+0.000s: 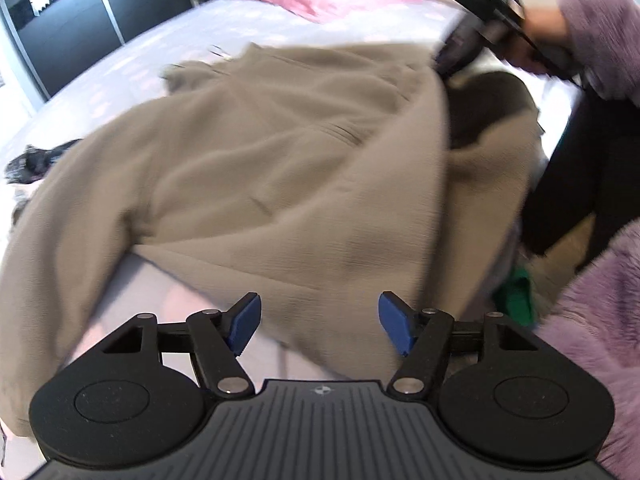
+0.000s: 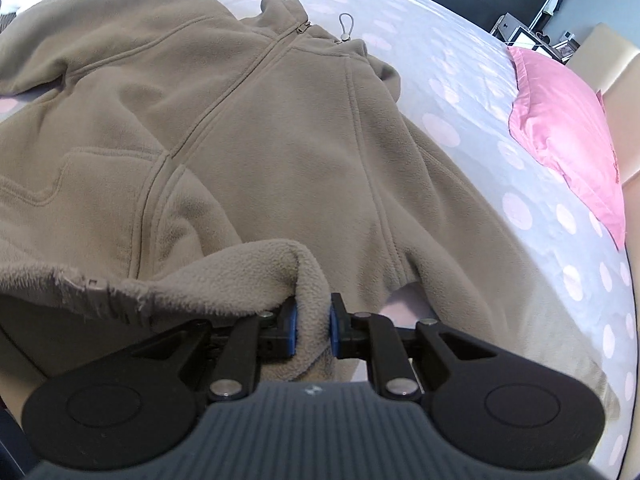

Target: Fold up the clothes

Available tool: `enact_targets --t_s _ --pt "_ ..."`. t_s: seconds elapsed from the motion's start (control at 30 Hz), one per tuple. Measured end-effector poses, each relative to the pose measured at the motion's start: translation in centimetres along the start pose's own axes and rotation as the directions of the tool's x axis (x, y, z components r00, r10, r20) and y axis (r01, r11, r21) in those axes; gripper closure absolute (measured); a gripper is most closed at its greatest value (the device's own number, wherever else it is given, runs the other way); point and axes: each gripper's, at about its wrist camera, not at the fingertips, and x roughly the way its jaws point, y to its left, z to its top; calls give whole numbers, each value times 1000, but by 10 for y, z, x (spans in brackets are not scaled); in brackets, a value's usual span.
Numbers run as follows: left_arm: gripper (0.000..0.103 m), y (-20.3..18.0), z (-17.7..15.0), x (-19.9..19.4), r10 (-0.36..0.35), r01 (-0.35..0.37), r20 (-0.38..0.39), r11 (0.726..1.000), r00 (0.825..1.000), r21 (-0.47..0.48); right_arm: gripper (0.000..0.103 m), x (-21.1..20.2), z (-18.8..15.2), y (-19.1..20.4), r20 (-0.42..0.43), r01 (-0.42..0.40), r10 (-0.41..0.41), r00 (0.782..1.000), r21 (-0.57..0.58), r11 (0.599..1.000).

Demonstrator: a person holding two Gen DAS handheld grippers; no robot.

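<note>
A tan fleece zip jacket [image 2: 280, 148] lies front up on a bed, collar and zipper pull toward the far side. My right gripper [image 2: 312, 330] is shut on a fold of the jacket's hem, lifted over the body of the garment. From the left wrist view the same jacket [image 1: 260, 168] spreads across the bed, blurred, its right edge raised under the other gripper [image 1: 480, 8], held by a hand in a purple fuzzy sleeve. My left gripper [image 1: 318, 326] stands open just above the jacket's near edge, nothing between its blue pads.
The bed sheet [image 2: 500, 168] is pale lilac with white dots. A pink pillow [image 2: 568, 128] lies at the head. Dark clothing [image 1: 32, 162] sits at the left of the bed. A green item [image 1: 516, 300] lies off the bed's edge. Dark wardrobe doors [image 1: 72, 24] stand behind.
</note>
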Motion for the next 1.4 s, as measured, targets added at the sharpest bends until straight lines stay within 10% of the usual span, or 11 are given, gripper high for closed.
enact_targets --t_s 0.23,0.47,0.7,1.13,1.23,1.4 --pt "41 -46 6 27 99 -97 -24 991 995 88 86 10 2 -5 22 -30 30 999 13 999" --pt "93 -23 7 39 216 -216 -71 976 974 18 81 -8 -5 3 28 -70 71 997 -7 997" --pt "97 19 -4 7 298 -306 -92 947 950 -93 35 -45 -32 37 -27 -79 77 997 -82 994" --pt "98 56 -20 4 254 -281 -140 930 957 -237 27 -64 -131 99 -227 37 -92 970 -236 971" --pt "98 57 -20 3 250 -276 -131 929 959 -247 35 -62 -139 92 -241 74 -127 962 -218 973" --pt "98 56 -25 -2 255 -278 -119 927 959 -252 87 -67 -137 75 -260 71 -121 958 -197 978"
